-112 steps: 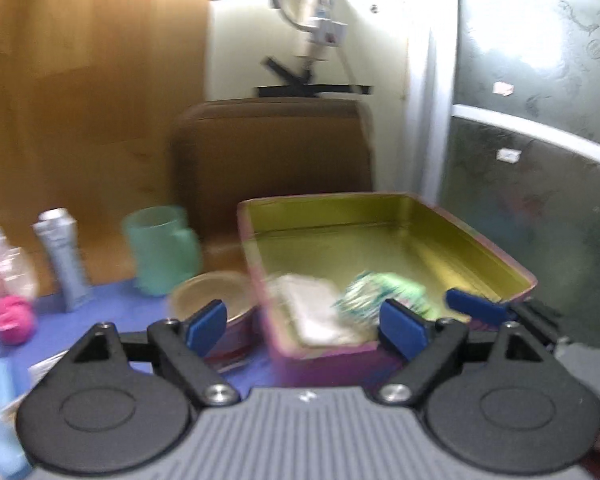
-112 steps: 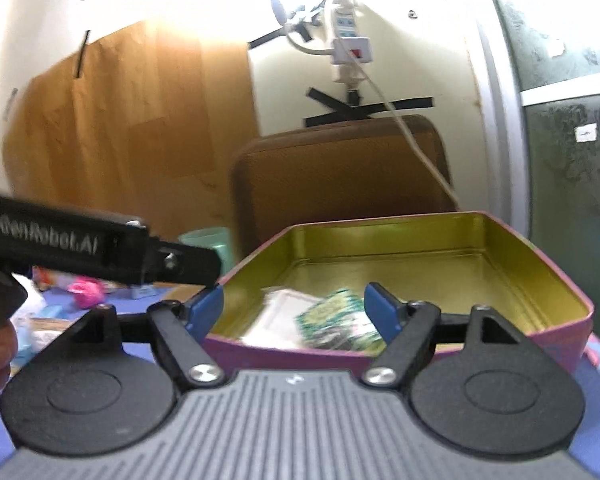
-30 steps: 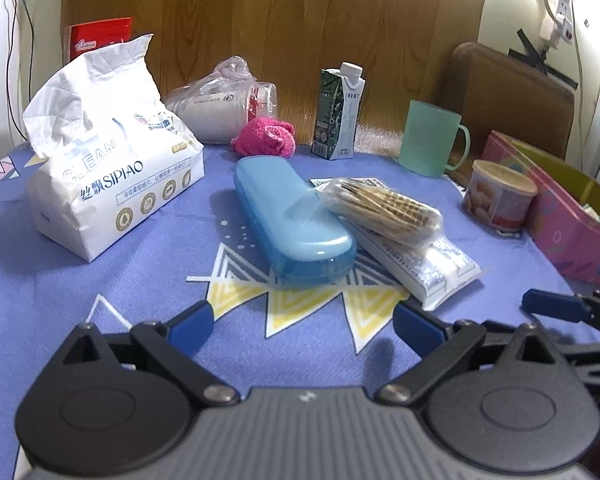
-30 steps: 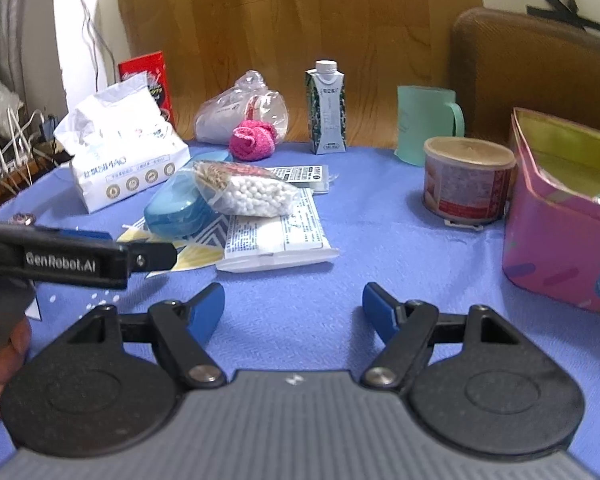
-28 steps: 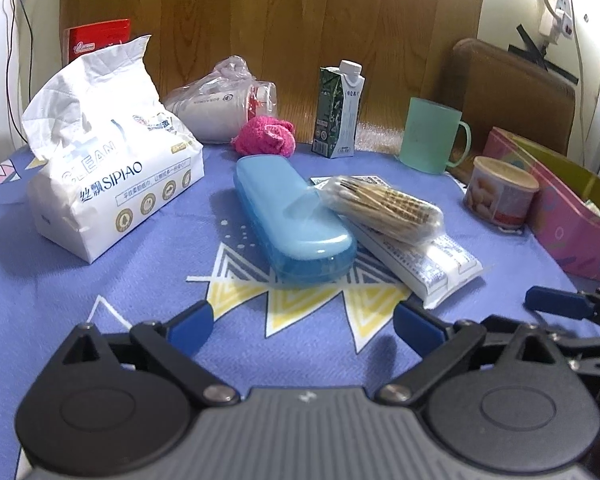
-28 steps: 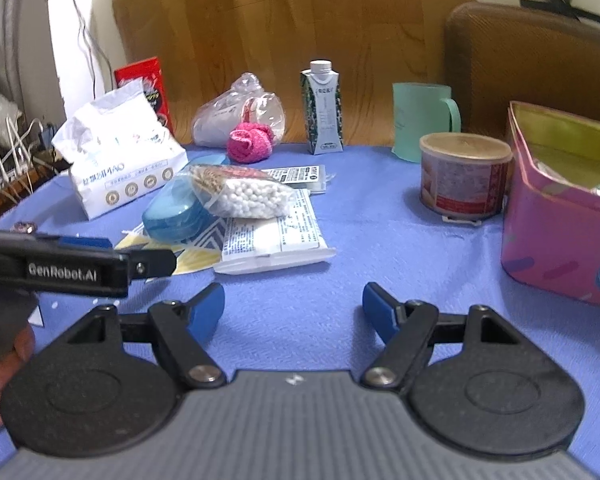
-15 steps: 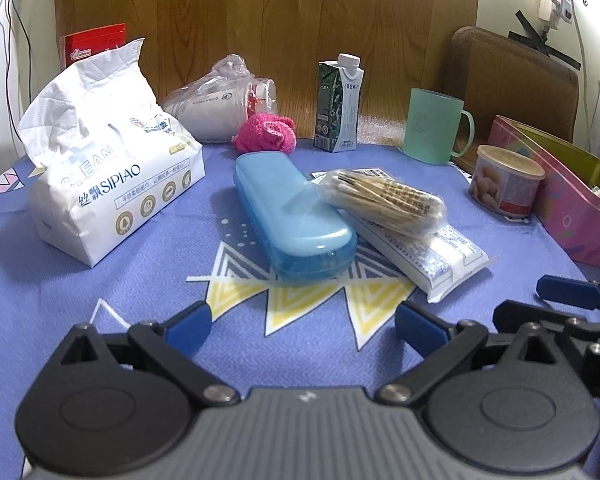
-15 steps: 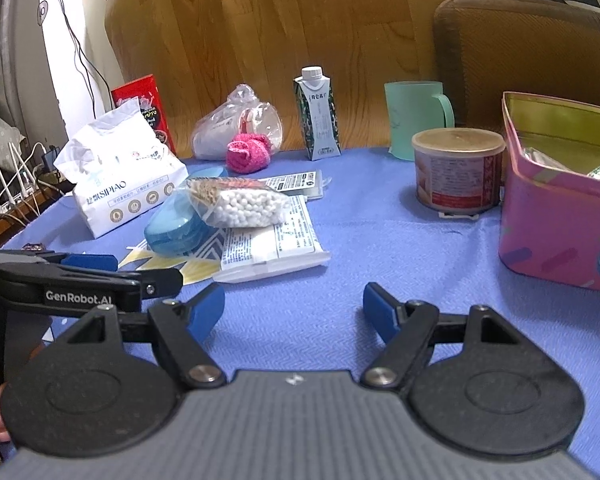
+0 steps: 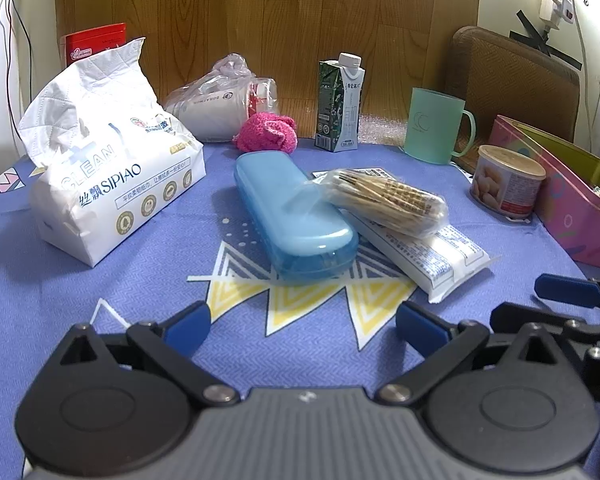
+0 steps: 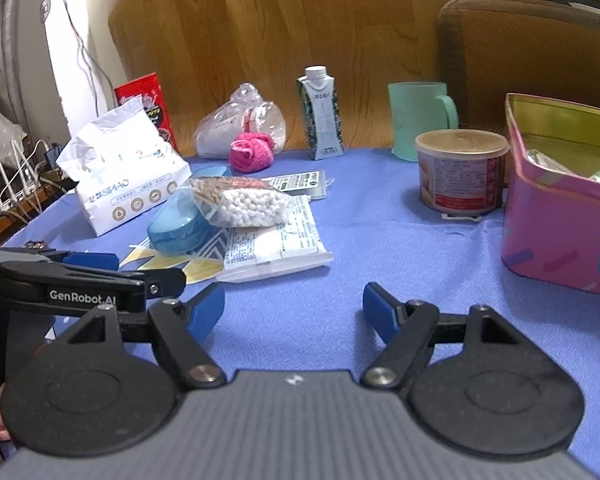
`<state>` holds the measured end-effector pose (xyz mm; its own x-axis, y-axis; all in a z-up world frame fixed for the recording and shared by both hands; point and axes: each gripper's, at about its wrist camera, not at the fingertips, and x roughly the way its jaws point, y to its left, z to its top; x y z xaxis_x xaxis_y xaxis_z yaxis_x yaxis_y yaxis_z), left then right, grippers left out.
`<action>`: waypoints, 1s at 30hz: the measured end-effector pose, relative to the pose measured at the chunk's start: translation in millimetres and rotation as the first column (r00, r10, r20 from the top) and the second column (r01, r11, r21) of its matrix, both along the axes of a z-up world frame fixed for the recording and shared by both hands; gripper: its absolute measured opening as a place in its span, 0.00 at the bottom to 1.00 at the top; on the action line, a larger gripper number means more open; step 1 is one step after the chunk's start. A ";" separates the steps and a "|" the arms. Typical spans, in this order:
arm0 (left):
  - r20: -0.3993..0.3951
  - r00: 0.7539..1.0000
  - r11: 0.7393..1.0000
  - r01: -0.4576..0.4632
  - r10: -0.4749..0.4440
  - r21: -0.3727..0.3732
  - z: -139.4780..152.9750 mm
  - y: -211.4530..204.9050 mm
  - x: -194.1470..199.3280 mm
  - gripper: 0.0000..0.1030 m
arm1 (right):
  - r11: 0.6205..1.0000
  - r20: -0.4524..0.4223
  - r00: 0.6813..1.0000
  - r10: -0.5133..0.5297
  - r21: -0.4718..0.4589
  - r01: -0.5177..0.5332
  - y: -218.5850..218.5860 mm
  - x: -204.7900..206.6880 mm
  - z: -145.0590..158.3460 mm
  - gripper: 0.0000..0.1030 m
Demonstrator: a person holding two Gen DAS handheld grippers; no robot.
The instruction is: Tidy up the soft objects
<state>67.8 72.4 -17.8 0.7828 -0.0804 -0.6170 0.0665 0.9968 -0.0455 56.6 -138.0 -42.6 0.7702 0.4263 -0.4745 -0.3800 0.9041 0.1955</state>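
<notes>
1. The left tool (image 9: 302,326) is held low over the blue cloth of the table (image 9: 60,300), released, its blue pads spread with nothing between them.
2. The right tool (image 10: 294,312) is likewise held released over bare cloth, nothing gripped; its blue tip is seen at the right edge of the left wrist view.
3. Just beyond both tools, a flat white packet (image 9: 432,254) is seen lying on the table, printed with small text.
4. A clear bag of cotton swabs (image 9: 384,200) is laid on top of that packet and leans against a blue case (image 9: 292,212).
5. A second printed packet (image 10: 300,184) is partly covered behind the swab bag.
6. To the left, a white tissue pack (image 9: 104,172) marked SIPIAO is set well apart from the case.
7. On the right, a pink tin (image 10: 556,236) stands open, with packets visible inside; a round can (image 10: 460,168) is placed just beside it.
8. Farther back, a pink knitted ball (image 9: 266,132) is found in front of a clear plastic bag (image 9: 216,104) holding a white cup.
9. A green-and-white carton (image 9: 340,104) and a mint mug (image 9: 434,126) stand upright near the wooden backing.
10. A red box (image 9: 94,42) is seen behind the tissue pack.
</notes>
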 end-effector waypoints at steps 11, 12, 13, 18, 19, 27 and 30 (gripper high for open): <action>0.039 0.999 0.996 0.014 -0.011 -0.083 3.2 10.2 -7.4 0.99 | 0.990 0.022 0.992 0.124 0.061 -0.125 11.4 45.5 35.4 0.76; 0.063 0.998 0.993 0.024 -0.017 -0.113 4.7 14.3 -10.7 0.99 | 0.985 0.009 0.989 0.148 0.085 -0.148 15.6 51.9 37.9 0.76; 0.088 0.996 0.989 0.033 -0.021 -0.141 6.2 18.6 -14.4 0.99 | 0.980 -0.004 0.985 0.170 0.108 -0.169 20.5 58.2 39.2 0.76; 0.127 0.992 0.976 0.053 -0.027 -0.212 8.0 29.2 -18.8 0.93 | 0.981 -0.032 0.983 0.183 0.067 -0.181 51.1 82.6 32.5 0.63; 0.129 0.991 0.974 0.057 -0.029 -0.219 8.2 29.8 -18.9 0.92 | 0.984 -0.023 0.984 0.176 0.033 -0.175 55.1 83.9 31.5 0.53; 0.166 0.984 0.959 0.107 -0.065 -0.263 11.5 36.5 -22.6 0.89 | 0.980 0.010 0.987 0.163 -0.114 -0.161 32.8 60.3 27.3 0.17; 0.162 0.982 0.946 0.146 -0.102 -0.291 14.6 37.9 -27.3 0.89 | 0.977 0.026 0.986 0.165 -0.138 -0.160 18.7 36.2 26.5 0.13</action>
